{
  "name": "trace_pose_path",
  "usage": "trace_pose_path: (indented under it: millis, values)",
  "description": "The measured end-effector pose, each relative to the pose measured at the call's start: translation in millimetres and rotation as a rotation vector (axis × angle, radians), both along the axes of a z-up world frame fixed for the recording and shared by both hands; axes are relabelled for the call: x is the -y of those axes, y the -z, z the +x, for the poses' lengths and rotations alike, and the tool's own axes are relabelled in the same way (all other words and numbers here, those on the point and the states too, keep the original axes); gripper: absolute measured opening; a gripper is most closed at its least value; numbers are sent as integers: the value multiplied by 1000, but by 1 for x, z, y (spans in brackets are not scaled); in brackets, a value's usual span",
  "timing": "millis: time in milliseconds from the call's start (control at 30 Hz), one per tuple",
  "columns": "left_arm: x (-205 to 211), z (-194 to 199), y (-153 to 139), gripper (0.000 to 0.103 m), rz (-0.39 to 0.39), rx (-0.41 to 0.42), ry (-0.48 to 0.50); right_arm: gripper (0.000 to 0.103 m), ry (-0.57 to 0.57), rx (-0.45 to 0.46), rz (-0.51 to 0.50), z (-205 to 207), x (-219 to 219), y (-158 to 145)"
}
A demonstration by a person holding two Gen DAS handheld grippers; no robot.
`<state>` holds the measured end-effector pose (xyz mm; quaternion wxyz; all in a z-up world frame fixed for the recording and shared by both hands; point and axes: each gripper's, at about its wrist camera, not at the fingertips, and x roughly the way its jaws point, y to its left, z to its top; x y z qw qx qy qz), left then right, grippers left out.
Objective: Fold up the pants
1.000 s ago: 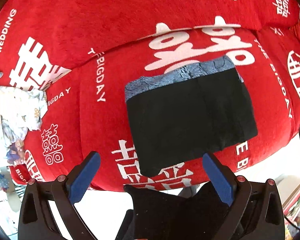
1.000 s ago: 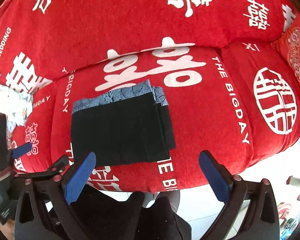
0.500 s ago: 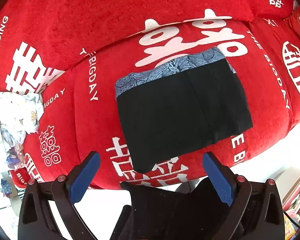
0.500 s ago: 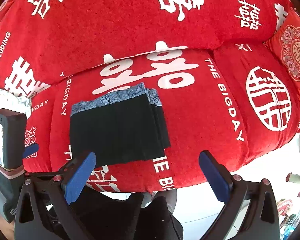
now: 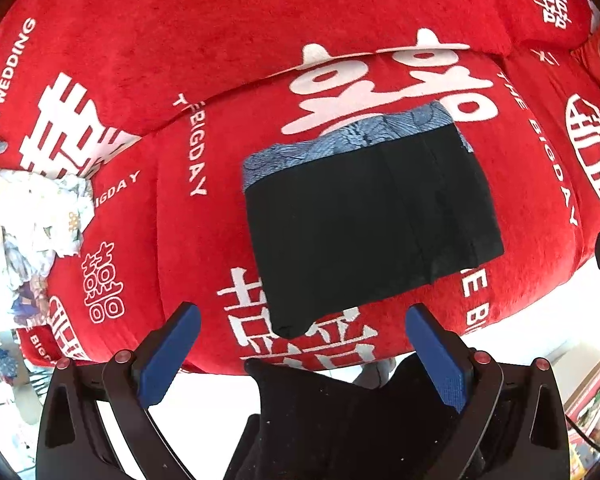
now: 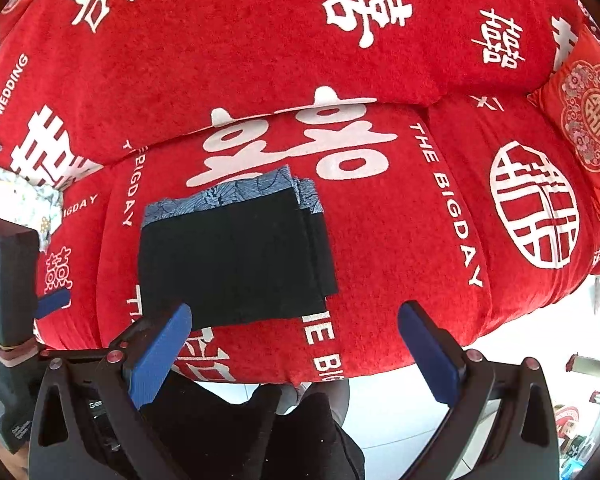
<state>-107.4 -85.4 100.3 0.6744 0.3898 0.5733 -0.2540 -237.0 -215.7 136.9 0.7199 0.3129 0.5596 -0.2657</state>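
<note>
**Folded pants on the sofa seat, both grippers released**

On the red sofa cushion [image 5: 172, 216] the folded black pants [image 5: 372, 224] lie flat, a shade lower in the left wrist view than half a second ago, their shape unchanged. Their long axis runs left to right, slightly tilted; the blue patterned waistband [image 5: 348, 140] faces the backrest. The left gripper [image 5: 300, 354] and right gripper [image 6: 296, 350] hang spread wide, holding nothing, short of the cushion's front edge.

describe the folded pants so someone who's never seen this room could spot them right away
Find the red sofa printed with white wedding characters. On its middle seat cushion lie the folded pants, a flat black rectangle. A blue-grey patterned band along the far edge marks them out.
</note>
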Motion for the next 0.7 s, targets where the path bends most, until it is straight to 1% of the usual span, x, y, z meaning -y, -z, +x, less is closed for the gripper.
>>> trace_pose_path:
  millis: [133,300,567,700]
  values:
    - [-10,6,-6,103,-24,18,-26,103,-34,-4,-14,8,-6,-1]
    - [-17,16,-8,103,-65,3,-61,103,-29,19,-6,13,-5,-2]
    - [-16,23,-22,103,-176,6,-114,103,-25,51,2,15,-4,0]
    - [-20,26,-23,103,-198,-9,-146,103,-41,41,2,18,-2,5]
